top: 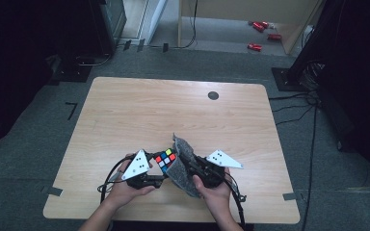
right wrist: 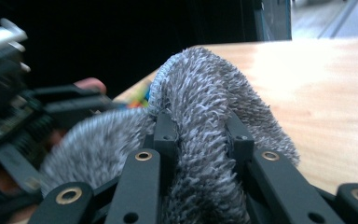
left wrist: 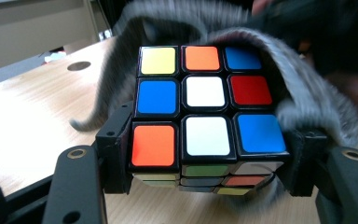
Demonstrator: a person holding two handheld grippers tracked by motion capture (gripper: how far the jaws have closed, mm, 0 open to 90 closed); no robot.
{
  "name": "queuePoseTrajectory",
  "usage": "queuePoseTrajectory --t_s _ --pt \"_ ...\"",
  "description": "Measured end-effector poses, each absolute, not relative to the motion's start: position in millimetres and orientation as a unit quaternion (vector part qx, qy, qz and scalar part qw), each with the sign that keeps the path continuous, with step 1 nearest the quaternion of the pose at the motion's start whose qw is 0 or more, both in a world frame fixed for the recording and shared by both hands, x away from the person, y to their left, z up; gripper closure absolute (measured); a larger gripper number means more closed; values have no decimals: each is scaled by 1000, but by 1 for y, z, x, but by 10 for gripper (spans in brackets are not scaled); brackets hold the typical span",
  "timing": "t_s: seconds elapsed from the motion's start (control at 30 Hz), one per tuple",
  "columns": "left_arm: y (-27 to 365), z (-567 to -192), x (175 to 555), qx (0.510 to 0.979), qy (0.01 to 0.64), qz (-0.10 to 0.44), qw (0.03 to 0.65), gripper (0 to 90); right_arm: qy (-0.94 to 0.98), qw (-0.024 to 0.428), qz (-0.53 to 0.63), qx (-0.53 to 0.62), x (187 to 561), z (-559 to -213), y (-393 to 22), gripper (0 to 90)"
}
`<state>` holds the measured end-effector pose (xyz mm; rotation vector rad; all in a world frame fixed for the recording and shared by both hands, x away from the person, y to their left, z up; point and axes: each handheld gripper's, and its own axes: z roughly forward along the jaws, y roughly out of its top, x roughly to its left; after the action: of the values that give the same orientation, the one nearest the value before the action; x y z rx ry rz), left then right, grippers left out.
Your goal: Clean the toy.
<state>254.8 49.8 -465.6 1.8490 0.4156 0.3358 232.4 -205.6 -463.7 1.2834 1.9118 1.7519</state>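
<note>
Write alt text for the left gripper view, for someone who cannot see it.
A scrambled puzzle cube sits clamped between two black tongs above a wooden table. A fuzzy grey cloth wraps round its far and right sides, blurred.

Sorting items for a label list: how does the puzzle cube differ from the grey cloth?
The puzzle cube is rigid, square-edged, with bright coloured tiles; the grey cloth is soft, fuzzy and bunched. The left claw grips the cube, the right claw pinches the cloth. Both are held above the table.
</note>
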Motion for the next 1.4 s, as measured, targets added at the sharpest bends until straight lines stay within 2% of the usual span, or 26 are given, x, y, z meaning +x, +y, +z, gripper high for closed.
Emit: queuePoseTrajectory --t_s 0.3,0.53,0.73,0.9,1.13,1.4 --pt "45 -471 254 799 173 141 558 353 659 141 610 416 226 -453 -202 733" --pt "50 -467 256 791 180 138 569 353 659 135 598 436 231 -465 -206 733" --pt "44 -469 253 798 170 143 561 353 660 153 608 415 226 -453 -201 732" --pt "51 -465 255 787 180 140 573 353 668 163 595 417 228 -463 -204 733" --pt "47 -470 255 797 174 142 561 353 662 152 613 404 225 -454 -200 734" --pt "50 -468 257 793 177 126 569 353 667 154 600 414 228 -461 -202 735"
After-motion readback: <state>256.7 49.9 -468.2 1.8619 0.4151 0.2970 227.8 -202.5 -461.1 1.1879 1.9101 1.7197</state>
